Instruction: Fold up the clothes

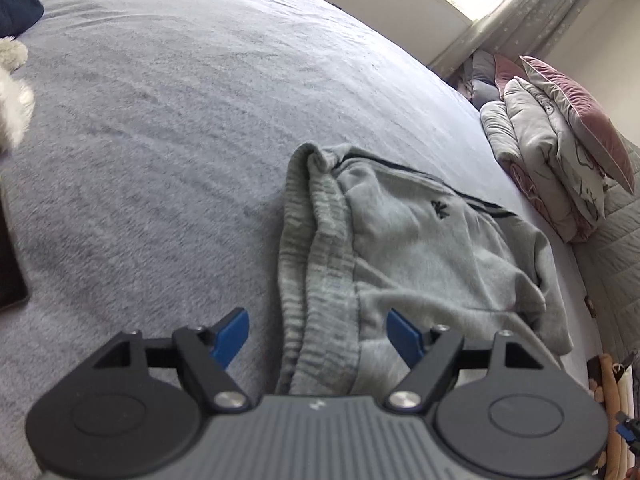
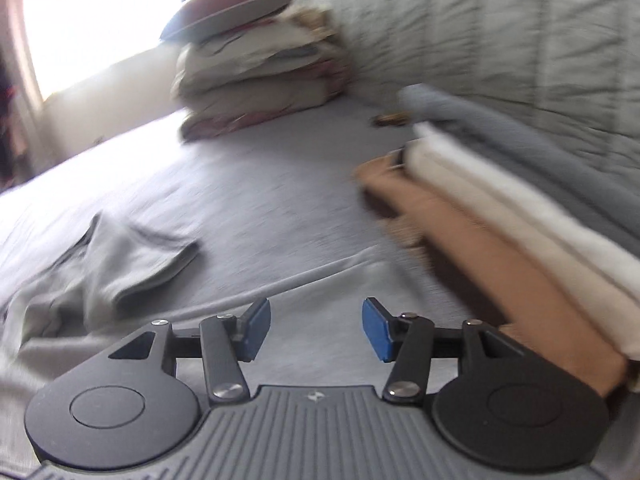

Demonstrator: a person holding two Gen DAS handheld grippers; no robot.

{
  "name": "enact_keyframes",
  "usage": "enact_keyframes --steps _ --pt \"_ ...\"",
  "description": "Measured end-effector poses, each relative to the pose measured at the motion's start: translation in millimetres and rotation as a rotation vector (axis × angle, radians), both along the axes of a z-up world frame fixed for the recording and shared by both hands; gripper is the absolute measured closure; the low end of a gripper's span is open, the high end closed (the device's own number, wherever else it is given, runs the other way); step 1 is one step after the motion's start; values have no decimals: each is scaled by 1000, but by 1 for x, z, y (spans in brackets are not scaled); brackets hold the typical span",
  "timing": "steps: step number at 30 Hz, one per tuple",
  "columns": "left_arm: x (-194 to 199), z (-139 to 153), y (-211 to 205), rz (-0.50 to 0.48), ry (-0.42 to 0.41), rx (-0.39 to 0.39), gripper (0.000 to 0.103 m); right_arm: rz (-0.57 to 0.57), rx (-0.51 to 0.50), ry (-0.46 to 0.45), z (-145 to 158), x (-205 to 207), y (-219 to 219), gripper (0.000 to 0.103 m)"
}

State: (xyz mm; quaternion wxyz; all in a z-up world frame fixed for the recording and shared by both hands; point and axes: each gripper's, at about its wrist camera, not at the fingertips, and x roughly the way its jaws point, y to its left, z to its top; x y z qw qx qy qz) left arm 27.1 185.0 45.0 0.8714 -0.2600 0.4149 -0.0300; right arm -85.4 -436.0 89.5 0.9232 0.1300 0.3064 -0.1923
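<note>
A light grey pair of sweat shorts (image 1: 404,248) with a ribbed waistband and dark side stripes lies folded on the grey bed (image 1: 160,140). My left gripper (image 1: 318,338) is open, its blue pads on either side of the waistband's near end, not closed on it. In the right wrist view, which is blurred by motion, the same grey shorts (image 2: 108,272) lie at the left. My right gripper (image 2: 316,330) is open over bare grey bedding with nothing between its fingers.
A stack of folded bedding topped by a pink cushion (image 1: 560,152) sits at the bed's far right corner. Folded tan, white and grey clothes (image 2: 500,208) are piled at the right. A dark flat object (image 1: 10,264) and a white fluffy thing (image 1: 12,92) lie at the left edge.
</note>
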Motion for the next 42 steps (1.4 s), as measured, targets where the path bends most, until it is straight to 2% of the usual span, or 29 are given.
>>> enact_keyframes --steps 2,6,8,10,15,19,20,21,25,34,35,37,41,42 --pt "9 3 -2 12 -6 -9 26 96 -42 28 -5 16 22 48" --pt "29 8 -8 28 -6 -14 25 324 -197 84 -16 47 86 47" --pt "37 8 -11 36 4 -12 25 421 -211 95 -20 60 110 47" --pt "45 7 -13 49 14 -11 25 446 -173 88 -21 76 123 47" --pt "55 4 -18 43 29 -25 25 399 153 61 -33 127 111 46" --pt "56 1 -19 25 35 -24 25 333 190 85 -49 162 117 47" --pt "56 0 -17 27 39 -26 25 324 177 90 -49 168 121 60" --pt "57 0 -14 31 44 -33 25 318 157 94 -48 172 124 95" --pt "59 0 -1 59 50 -67 25 295 -19 -29 -2 170 132 97" --pt "72 1 7 63 40 -86 25 221 -410 -200 125 216 124 97" --pt "74 1 8 66 38 -86 25 198 -423 -201 132 225 119 97" --pt "78 1 8 72 34 -79 25 141 -427 -189 140 246 107 97" --pt "86 -1 8 71 35 -75 25 32 -494 65 82 297 77 96" --pt "87 -2 8 70 32 -69 25 7 -450 130 63 301 63 96"
